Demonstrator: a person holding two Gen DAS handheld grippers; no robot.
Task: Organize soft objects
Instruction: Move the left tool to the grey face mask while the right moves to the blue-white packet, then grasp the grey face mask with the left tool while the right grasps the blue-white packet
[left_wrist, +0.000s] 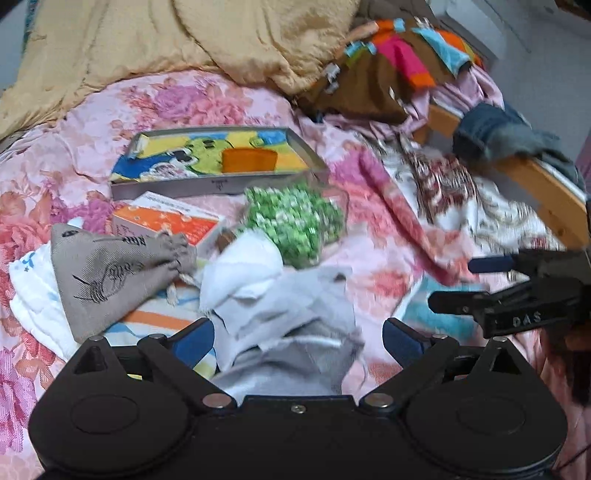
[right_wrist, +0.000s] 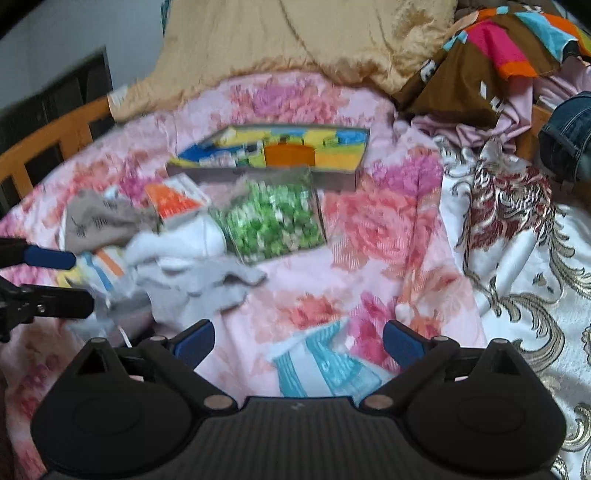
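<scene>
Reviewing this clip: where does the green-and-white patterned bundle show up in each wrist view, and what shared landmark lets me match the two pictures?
Left wrist view: green-and-white bundle sits at centre, just below the tray's right end.
Right wrist view: the bundle sits left of centre, directly below the tray.
Shared landmark: the shallow grey tray with the colourful cartoon cloth and orange block inside.

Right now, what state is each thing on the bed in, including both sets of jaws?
left gripper: jaws open, grey cloth between them, not pinched.
right gripper: jaws open, over the striped teal cloth.
grey cloth: crumpled, loose.
striped teal cloth: lying flat.
drawstring pouch: cinched shut, on its side.
shallow box: open, orange piece inside.
green bag: bunched up.
</scene>
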